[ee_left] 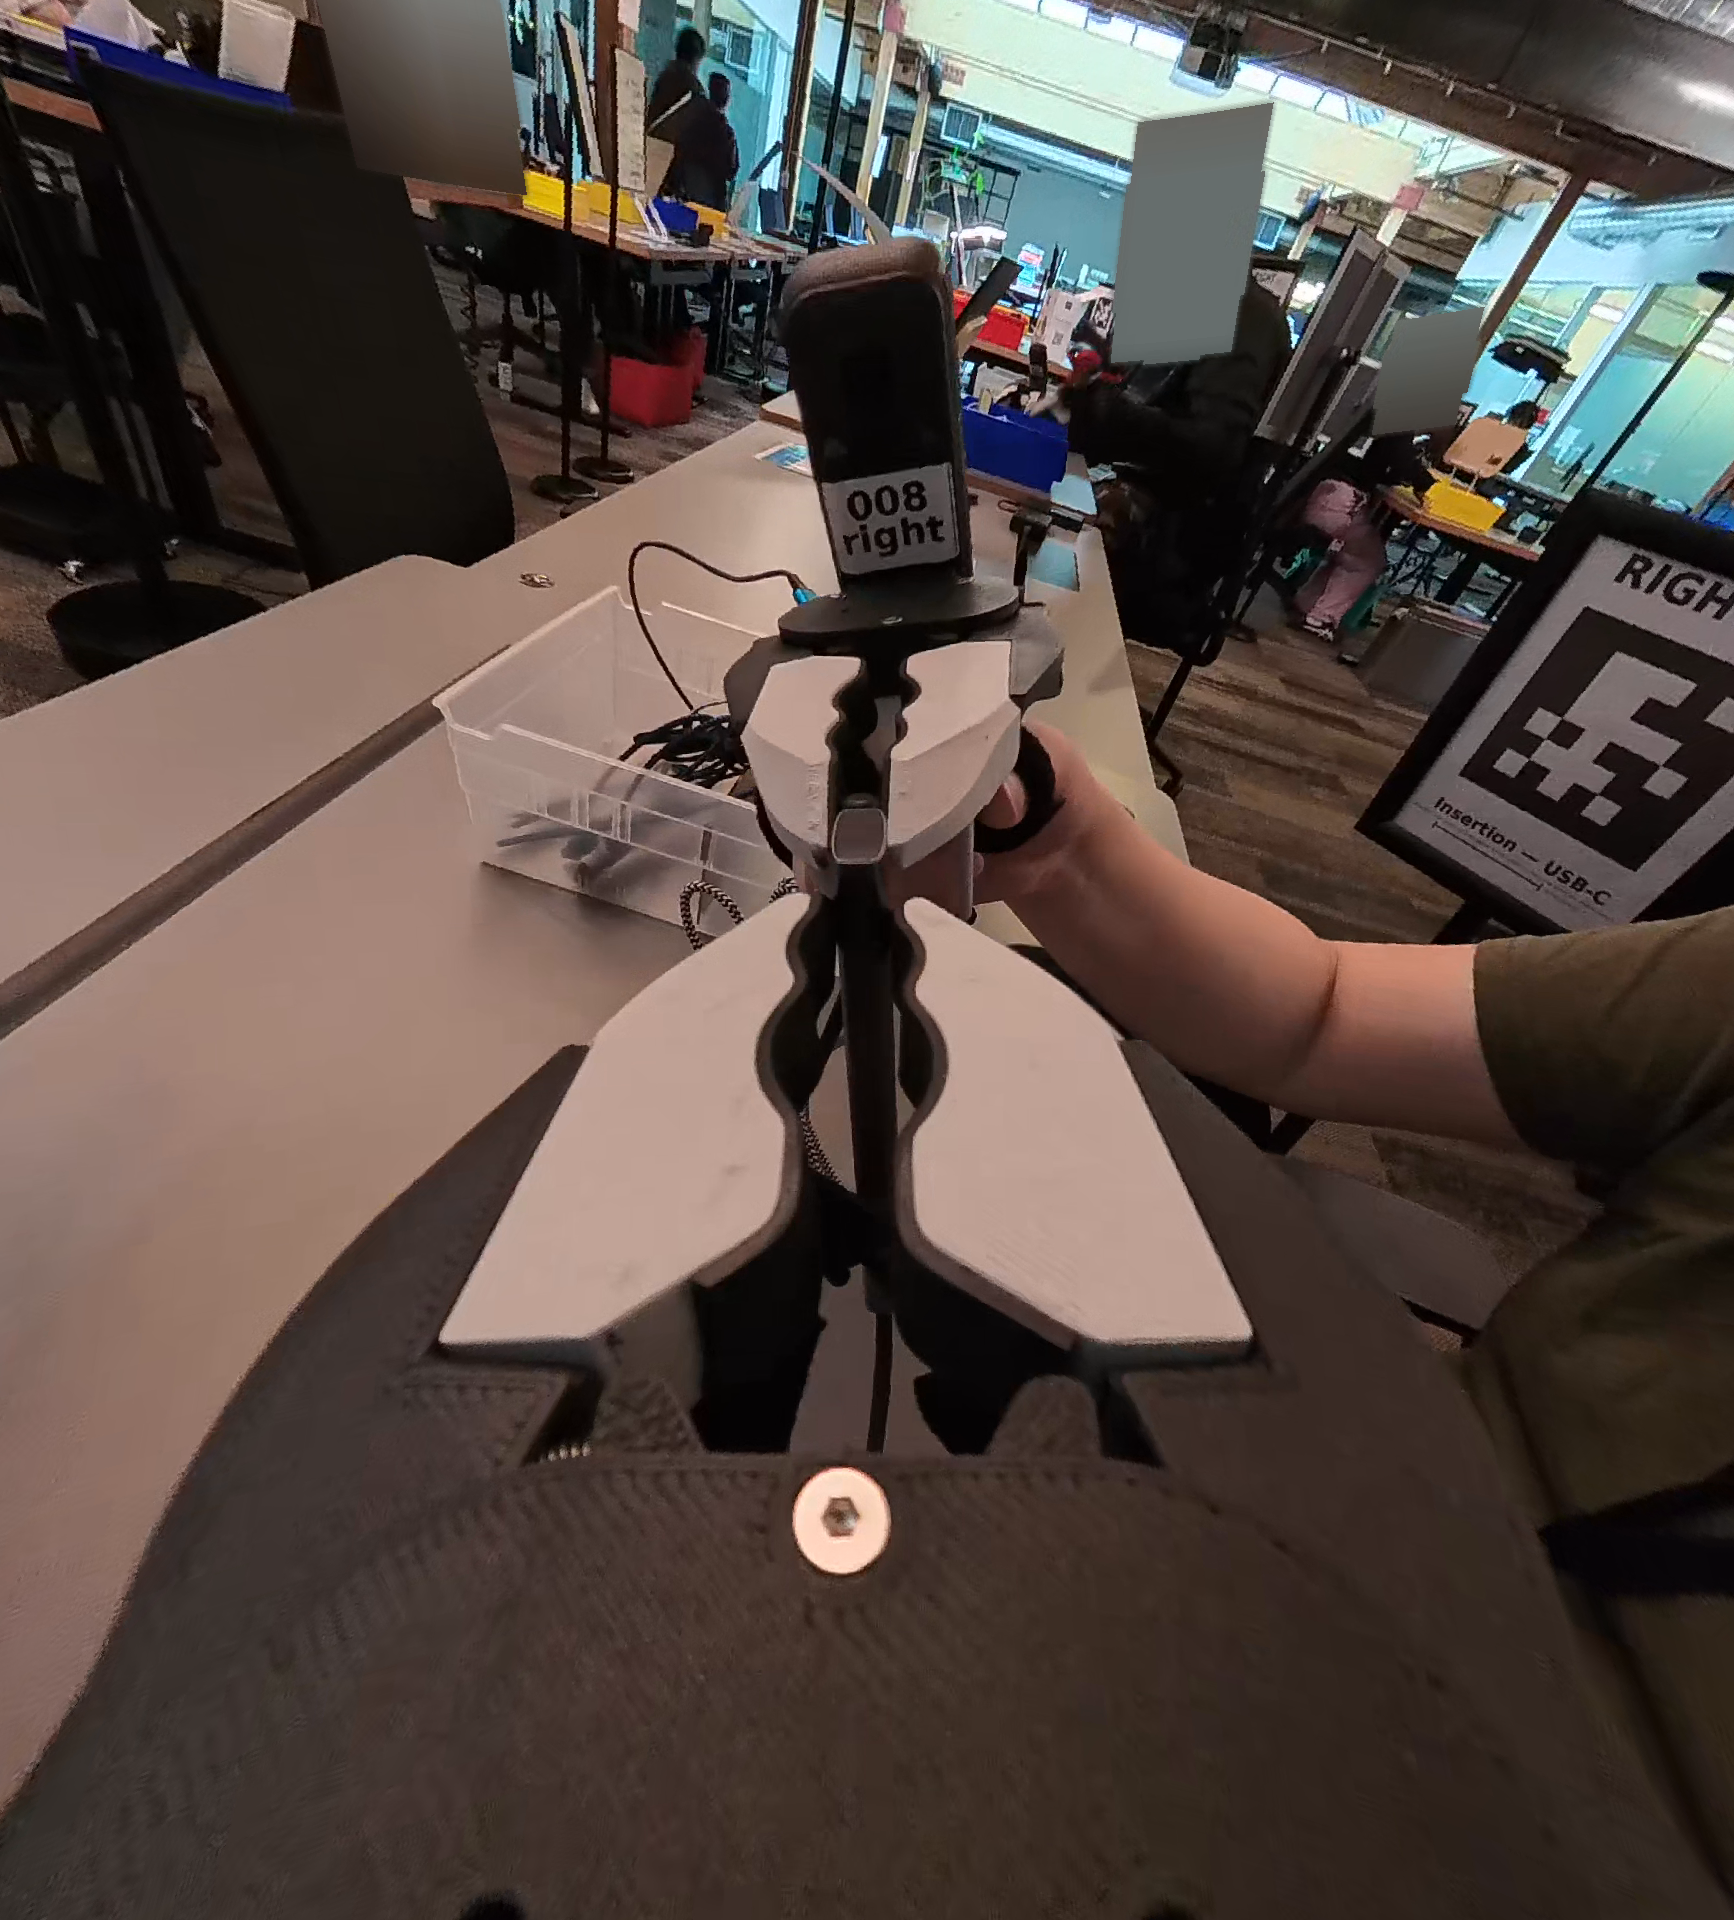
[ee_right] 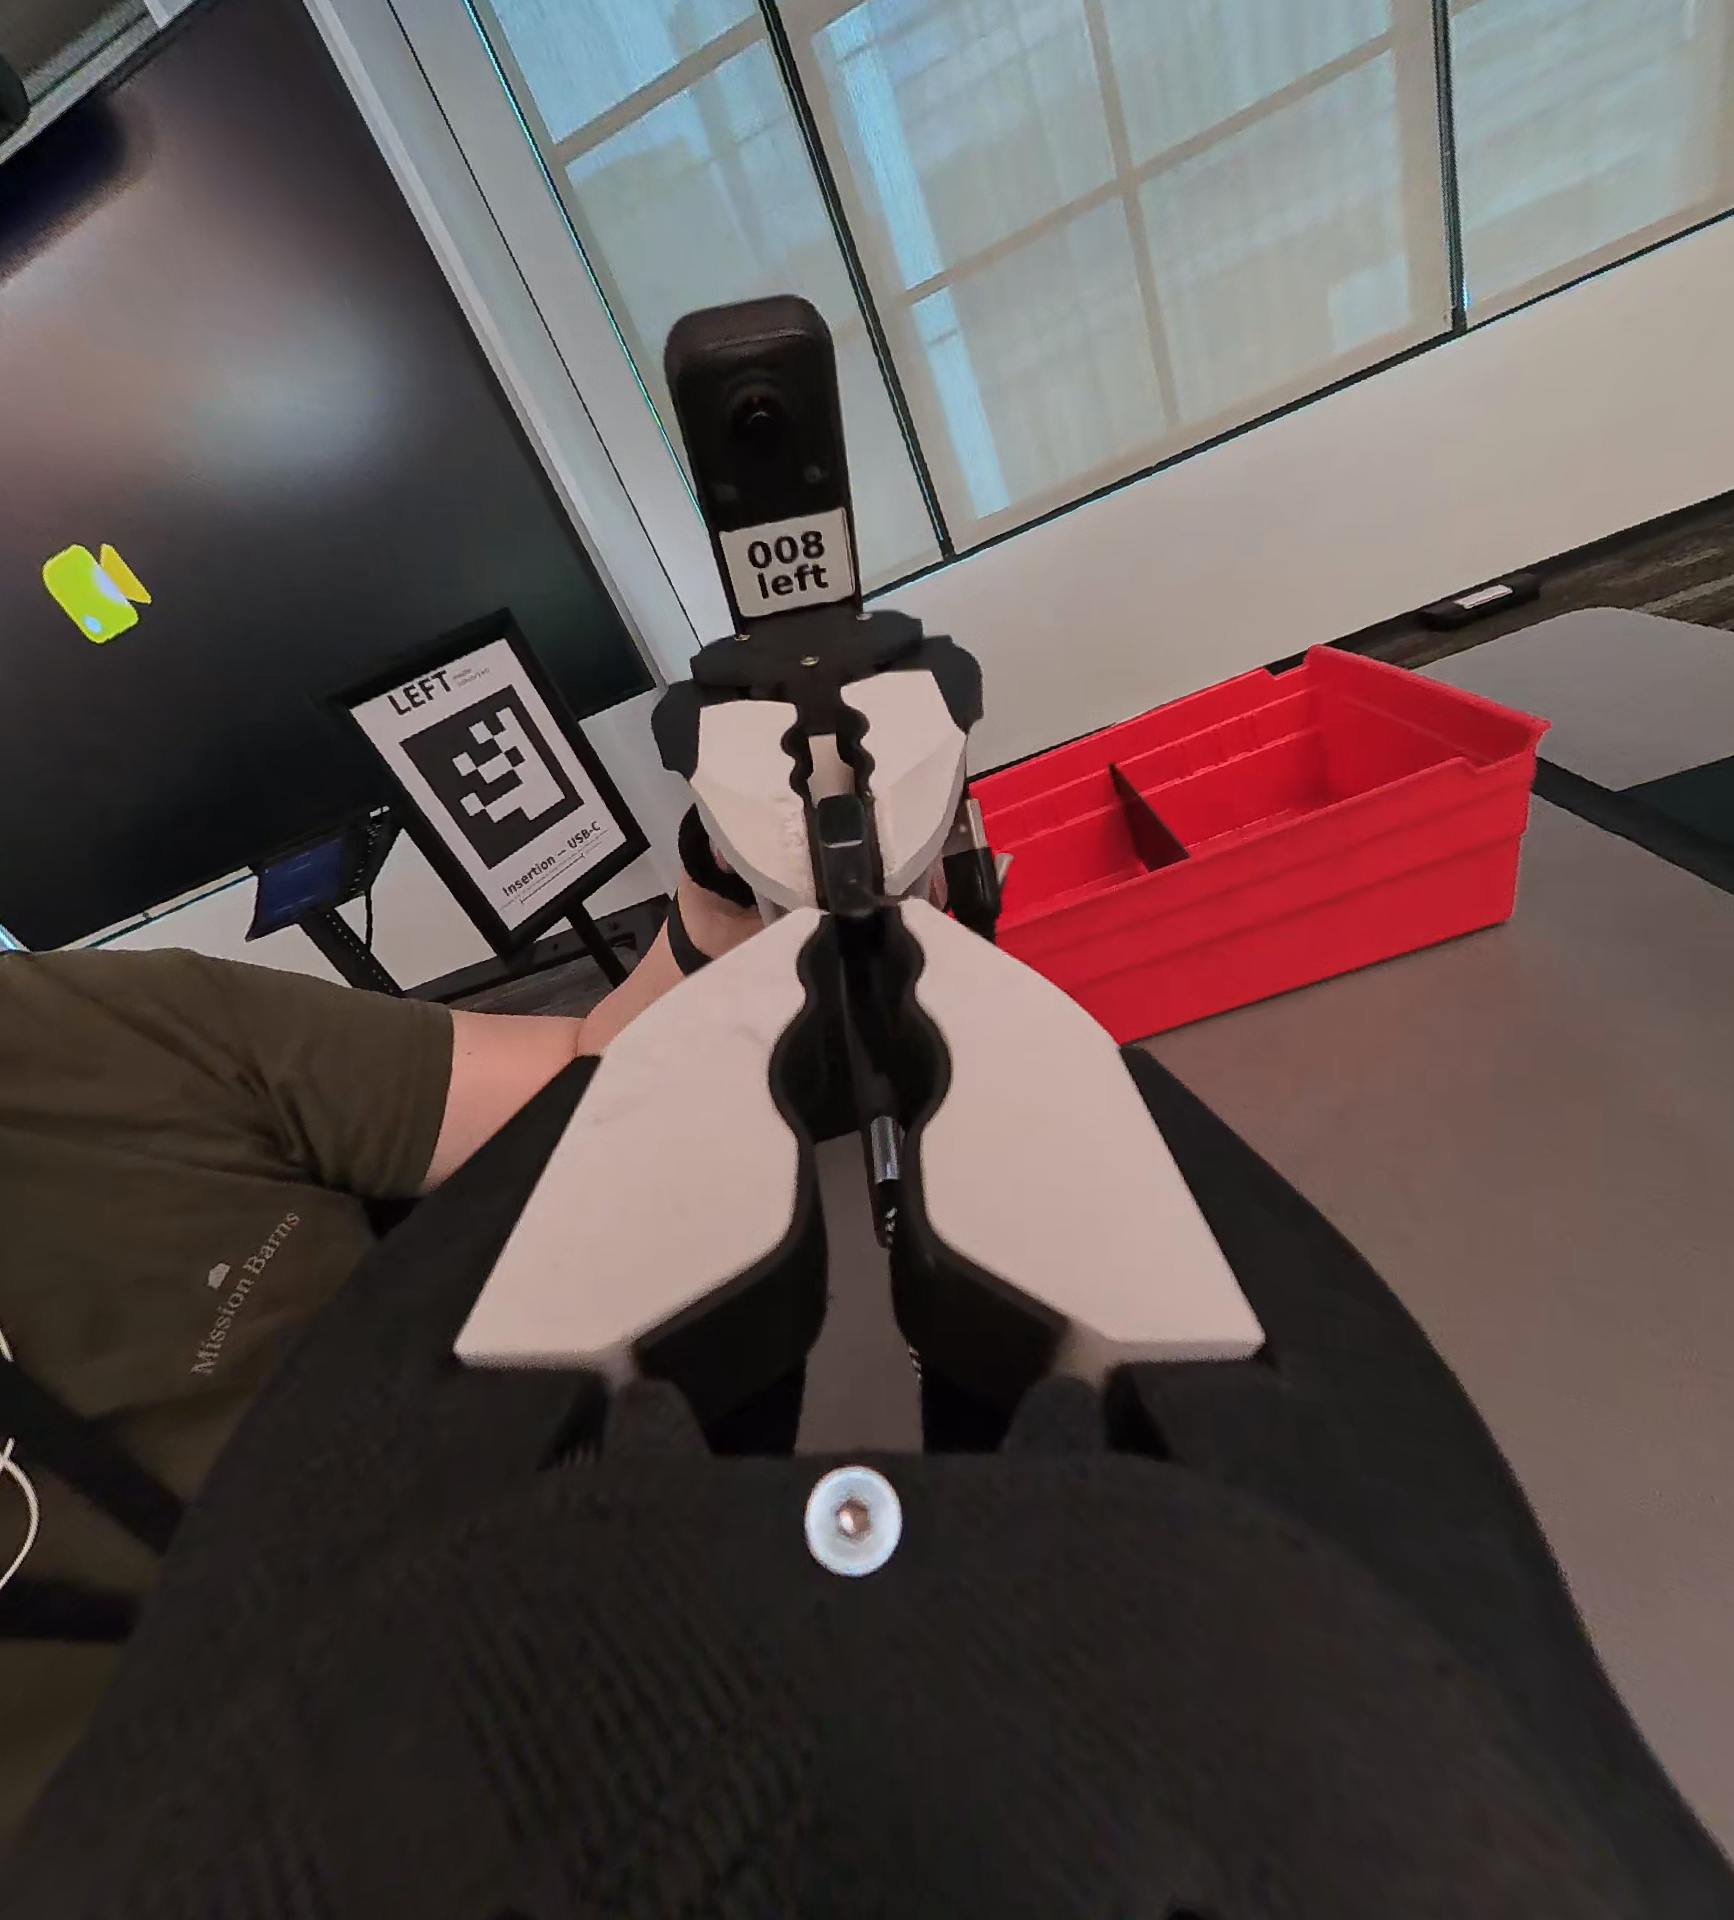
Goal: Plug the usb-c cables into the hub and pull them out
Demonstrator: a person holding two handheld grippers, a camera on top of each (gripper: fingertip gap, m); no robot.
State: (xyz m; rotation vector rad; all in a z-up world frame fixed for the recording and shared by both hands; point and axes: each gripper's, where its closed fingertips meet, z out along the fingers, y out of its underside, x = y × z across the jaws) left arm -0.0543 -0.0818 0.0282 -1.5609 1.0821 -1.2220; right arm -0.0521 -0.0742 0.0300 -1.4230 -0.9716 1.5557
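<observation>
Both grippers held up above the table (ee_left: 219,1039), pointing at each other tip to tip, roughly level.

L gripper (ee_left: 858,935): white fingers (ee_left: 655,1164) nearly closed, clamped on a slim black hub (ee_left: 868,1049) that runs along the finger gap and pokes out past the tips. Thin black cord hangs from the hub's rear down between the finger bases. In R wrist view the same gripper sits farther off (ee_right: 837,821), hub's black end (ee_right: 847,852) sticking out of its tips toward the camera.

R gripper (ee_right: 858,935): fingers (ee_right: 697,1174) also nearly closed, pinching a usb-c cable (ee_right: 882,1153) by its plug body; dark metal strain relief and braided b/w cord trail back through the gap toward the gripper base. In L wrist view the R gripper faces the camera (ee_left: 858,831), silver plug end (ee_left: 858,836) right at its tips. Person's right hand (ee_left: 1029,821) wraps the handle, forearm coming in from the right side, bare below an olive sleeve.

Plug tip and hub end are touching or just about, right where the two sets of tips meet; can't tell if plug is seated in the port.

Other stuff: clear bin (ee_left: 572,727) on table behind R gripper w/ black cables inside; braided cord drops near it. Red bin (ee_right: 1258,821) w/ dividers on table behind L gripper. Framed marker sign on stand in each view (ee_left: 1621,727) (ee_right: 494,769).
</observation>
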